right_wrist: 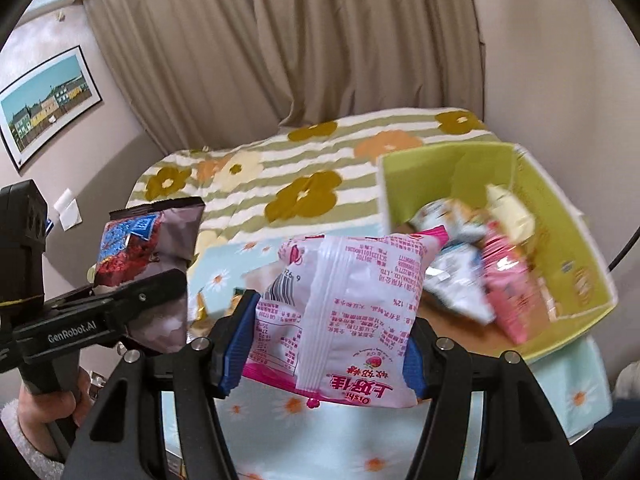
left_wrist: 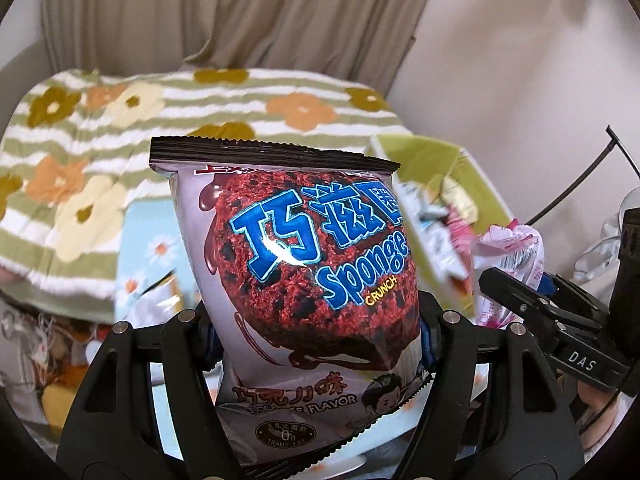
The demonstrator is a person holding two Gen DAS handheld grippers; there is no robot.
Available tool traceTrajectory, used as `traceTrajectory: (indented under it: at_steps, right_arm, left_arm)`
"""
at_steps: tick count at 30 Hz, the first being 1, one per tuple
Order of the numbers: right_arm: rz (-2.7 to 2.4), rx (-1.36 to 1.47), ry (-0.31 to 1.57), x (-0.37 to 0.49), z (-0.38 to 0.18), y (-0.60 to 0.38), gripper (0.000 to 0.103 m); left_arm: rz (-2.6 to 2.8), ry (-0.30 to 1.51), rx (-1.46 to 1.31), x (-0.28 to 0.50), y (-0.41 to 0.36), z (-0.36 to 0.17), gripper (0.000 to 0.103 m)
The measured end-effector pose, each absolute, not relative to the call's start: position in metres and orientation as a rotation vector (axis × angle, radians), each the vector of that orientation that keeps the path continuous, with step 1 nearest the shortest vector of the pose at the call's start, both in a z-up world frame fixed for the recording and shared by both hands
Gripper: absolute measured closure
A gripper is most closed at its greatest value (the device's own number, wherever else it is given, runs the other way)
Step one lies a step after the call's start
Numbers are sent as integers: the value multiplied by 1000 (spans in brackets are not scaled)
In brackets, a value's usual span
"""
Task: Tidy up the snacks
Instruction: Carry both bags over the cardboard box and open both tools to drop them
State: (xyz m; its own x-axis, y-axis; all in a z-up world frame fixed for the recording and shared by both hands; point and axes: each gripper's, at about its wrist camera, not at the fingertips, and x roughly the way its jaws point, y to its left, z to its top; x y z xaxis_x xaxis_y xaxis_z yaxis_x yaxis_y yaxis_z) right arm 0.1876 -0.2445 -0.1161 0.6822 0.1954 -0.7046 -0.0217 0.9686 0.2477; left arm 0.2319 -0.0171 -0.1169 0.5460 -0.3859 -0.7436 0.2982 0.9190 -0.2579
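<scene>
Pink snack bag (right_wrist: 340, 316), packets in green box (right_wrist: 560, 216)

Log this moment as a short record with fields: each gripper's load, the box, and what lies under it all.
left gripper: shut on chocolate bag, held upright, front facing the camera
right gripper: shut on pink bag, back side showing, print upside down
green box: open, ahead and to the right, several snack packets inside
packets in box: one pink packet, others white or pale, blurred
surface: blue daisy cloth below the grippers
behind: striped flower blanket, beige curtain
</scene>
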Motion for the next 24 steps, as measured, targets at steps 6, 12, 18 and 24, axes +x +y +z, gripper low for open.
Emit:
traceTrajectory:
  at_steps: [6,12,18,24]
  right_arm:
    - [99,207,811,191,-109,-326,45]
    - [102,199,815,193,-111,-391,45]
    - [125,217,841,201,-119,-429,45]
    - [137,267,862,207,-132,-451,45]
  left_arm:
    - [-452,909,-130,243,-96,-107,36]
    - [-477,925,-143,256,-180,-116,36]
    - [-485,964,-123,263,-238,-136,36]
    - [-464,1011,-70,267,-265,-154,28]
